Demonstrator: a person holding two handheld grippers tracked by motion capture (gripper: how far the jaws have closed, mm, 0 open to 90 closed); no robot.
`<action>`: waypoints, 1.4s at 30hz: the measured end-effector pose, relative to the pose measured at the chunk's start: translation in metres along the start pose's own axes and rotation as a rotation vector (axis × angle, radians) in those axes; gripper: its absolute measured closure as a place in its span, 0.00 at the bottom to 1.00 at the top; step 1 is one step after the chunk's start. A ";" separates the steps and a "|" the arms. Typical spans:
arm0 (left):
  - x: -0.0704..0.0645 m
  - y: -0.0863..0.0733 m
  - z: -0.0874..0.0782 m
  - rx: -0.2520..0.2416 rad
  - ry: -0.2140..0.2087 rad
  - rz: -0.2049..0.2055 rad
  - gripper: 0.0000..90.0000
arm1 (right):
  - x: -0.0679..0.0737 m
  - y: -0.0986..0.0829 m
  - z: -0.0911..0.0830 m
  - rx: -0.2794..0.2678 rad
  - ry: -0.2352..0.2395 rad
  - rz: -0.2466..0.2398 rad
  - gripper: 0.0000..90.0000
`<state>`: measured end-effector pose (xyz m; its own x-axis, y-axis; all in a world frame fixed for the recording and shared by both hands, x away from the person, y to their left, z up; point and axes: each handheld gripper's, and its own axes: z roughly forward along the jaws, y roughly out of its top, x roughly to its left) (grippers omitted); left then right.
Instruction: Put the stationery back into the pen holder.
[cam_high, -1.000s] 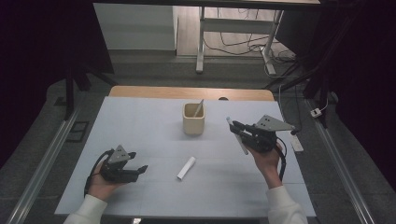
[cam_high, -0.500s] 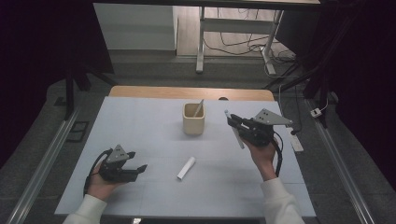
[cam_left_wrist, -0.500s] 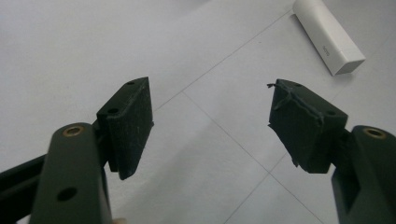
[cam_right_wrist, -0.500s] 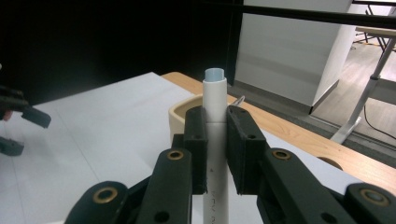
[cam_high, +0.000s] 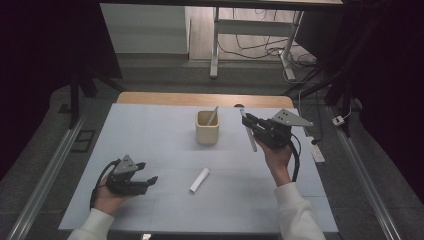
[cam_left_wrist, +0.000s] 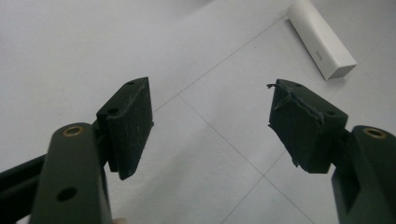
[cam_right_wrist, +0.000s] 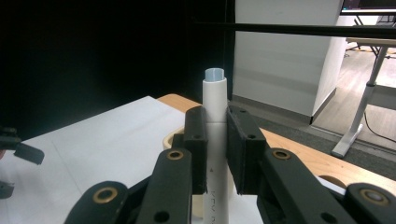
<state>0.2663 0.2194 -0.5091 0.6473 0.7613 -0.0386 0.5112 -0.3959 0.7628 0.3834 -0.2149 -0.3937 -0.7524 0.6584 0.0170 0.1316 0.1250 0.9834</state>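
Note:
My right gripper (cam_high: 251, 124) is shut on a white pen (cam_high: 248, 131), held upright above the table just right of a beige cup (cam_high: 207, 131). In the right gripper view the pen (cam_right_wrist: 215, 112) stands between the pads (cam_right_wrist: 195, 140), its pale blue tip up, with the cup rim (cam_right_wrist: 169, 135) behind it. The cup holds one thin stick (cam_high: 213, 115). A white cap (cam_high: 199, 179) lies on the white mat in front of the cup. My left gripper (cam_high: 148, 181) rests low at the front left, open and holding nothing; its view (cam_left_wrist: 210, 126) shows the cap (cam_left_wrist: 321, 38) ahead to the right.
The white mat (cam_high: 150, 135) covers a wooden table whose far edge (cam_high: 200, 99) shows. Metal rails (cam_high: 47, 170) run along both sides. A cable and a white power strip (cam_high: 317, 152) lie at the right edge. Desk legs (cam_high: 215, 45) stand beyond.
My right gripper has carried the pen a little leftward and farther back, toward the cup. The left gripper and the cap have stayed put.

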 end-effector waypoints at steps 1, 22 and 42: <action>0.000 0.000 0.000 0.000 0.000 0.000 0.33 | 0.000 0.001 0.001 -0.003 -0.003 0.000 0.87; 0.001 0.000 -0.001 -0.005 0.000 -0.002 0.33 | 0.004 0.020 0.028 -0.013 0.015 -0.008 0.87; 0.002 0.000 -0.001 -0.005 -0.002 -0.001 0.33 | 0.006 0.029 0.049 -0.014 0.027 -0.003 0.87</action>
<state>0.2667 0.2210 -0.5089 0.6479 0.7607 -0.0410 0.5091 -0.3923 0.7661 0.4147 -0.1711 -0.3739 -0.7701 0.6376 0.0190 0.1207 0.1163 0.9858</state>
